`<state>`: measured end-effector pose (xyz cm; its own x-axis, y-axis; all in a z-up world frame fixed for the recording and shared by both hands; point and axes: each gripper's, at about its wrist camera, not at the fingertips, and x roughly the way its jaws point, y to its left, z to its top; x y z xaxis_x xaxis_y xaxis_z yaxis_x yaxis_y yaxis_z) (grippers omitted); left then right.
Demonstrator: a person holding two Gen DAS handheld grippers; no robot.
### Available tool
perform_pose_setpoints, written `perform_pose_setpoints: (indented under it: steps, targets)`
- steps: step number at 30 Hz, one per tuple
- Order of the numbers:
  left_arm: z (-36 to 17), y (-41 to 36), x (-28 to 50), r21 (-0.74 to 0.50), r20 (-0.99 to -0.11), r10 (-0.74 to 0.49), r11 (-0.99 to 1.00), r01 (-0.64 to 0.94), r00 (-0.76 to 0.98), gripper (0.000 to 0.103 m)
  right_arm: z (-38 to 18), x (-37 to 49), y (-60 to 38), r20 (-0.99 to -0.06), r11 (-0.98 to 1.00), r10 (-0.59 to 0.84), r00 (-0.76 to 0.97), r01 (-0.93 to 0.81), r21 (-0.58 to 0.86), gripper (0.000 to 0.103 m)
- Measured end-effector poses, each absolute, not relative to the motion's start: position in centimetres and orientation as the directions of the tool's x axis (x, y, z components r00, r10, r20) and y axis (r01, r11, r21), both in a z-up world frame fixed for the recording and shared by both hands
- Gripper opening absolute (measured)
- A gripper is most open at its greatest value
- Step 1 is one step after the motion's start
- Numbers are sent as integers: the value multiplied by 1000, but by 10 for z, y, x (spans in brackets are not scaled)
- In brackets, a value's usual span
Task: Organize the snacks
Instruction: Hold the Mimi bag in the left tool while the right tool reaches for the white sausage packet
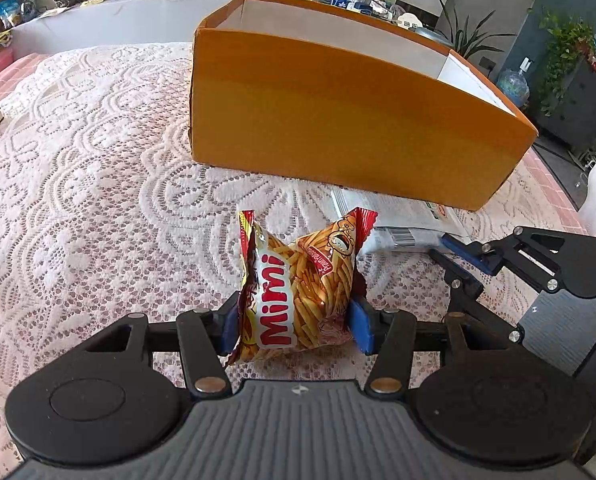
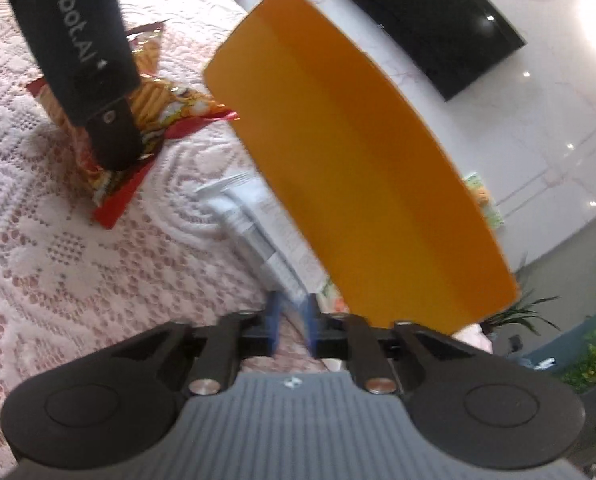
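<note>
The left gripper (image 1: 294, 320) clamps a red Mimi snack bag (image 1: 298, 292) by its two sides, the bag's lower edge at the lace tablecloth (image 1: 98, 160). It looks light, puffy and crinkly, the sticks inside brittle, so a soft hold across the middle suits it. Just beyond, the right gripper (image 2: 292, 320) is pinched on the edge of a white packet (image 2: 254, 220) lying against the orange cardboard box (image 1: 338, 120). The left view shows the box's open white inside; the right view shows only its outer wall, plus a dark screen (image 2: 438, 20) behind
</note>
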<state>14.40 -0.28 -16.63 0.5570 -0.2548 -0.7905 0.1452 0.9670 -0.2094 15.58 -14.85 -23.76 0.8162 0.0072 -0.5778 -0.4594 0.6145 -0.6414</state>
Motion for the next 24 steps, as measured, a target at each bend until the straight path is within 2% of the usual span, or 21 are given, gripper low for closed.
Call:
perform_pose_setpoints:
  steps: [7,17,23,24]
  targets:
    - [-164,-3,141,-200,-791,-247,969,144,560,61,-221,152,-157,-580,684,30,814,-440,-582,0]
    - [-156,3,134,-192,-792,-225,974,119,567,61,-202,104,-166,-632,726,74,772,-476,-496,0]
    - [-155,-1,130,-184,-790,-231,973,140,569,61,-197,116,-189,-648,833,22,761,-373,-409,0]
    - [-155,-1,130,-183,-788,-231,973,141,570,61,-194,121,-197,-656,869,39,754,-350,-351,5]
